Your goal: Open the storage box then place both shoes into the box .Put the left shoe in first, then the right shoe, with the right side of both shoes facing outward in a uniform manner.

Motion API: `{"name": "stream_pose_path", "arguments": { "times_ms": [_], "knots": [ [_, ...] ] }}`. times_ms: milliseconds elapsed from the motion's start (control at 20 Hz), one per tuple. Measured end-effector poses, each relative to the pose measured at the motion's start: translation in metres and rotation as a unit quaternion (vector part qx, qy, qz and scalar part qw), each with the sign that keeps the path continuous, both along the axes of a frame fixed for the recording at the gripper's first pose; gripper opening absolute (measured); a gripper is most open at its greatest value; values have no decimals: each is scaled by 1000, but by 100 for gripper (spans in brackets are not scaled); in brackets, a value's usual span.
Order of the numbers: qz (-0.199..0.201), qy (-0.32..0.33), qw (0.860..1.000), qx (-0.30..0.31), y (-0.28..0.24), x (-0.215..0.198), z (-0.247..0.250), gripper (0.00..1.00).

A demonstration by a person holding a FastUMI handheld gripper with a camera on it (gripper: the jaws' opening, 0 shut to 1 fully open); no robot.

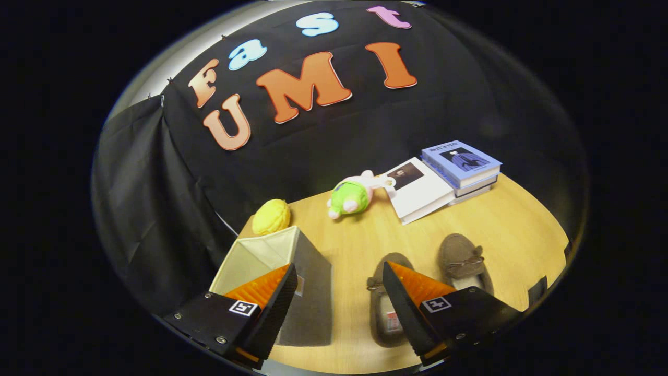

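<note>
While the tongs [339,277] gape empty, 1 finger hides part of the left shoe [386,308].

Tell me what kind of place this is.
Likely a staged demo booth: black cloth wall, a wooden table holding household props, namely shoes, a storage box, books. The gripper hangs open above.

A staged recording booth rather than a lived-in home: black cloth [156,172] drapes the wall behind a pale wooden bench [501,219]. Household props sit on it, among them 3 books [449,177], a plush toy [352,196] and 2 slippers [462,261].
</note>
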State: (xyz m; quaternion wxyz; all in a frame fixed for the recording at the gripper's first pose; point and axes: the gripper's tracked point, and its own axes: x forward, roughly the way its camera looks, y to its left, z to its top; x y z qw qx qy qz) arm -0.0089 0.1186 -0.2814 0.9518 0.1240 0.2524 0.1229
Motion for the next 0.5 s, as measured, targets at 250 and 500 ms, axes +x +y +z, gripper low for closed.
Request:
{"name": "stream_pose_path", "arguments": {
  "times_ms": [250,500],
  "knots": [
    [-33,20,997,-60,-43,0,-45,97],
    [-27,50,994,-94,-55,3,-83,78]
  ]
}}
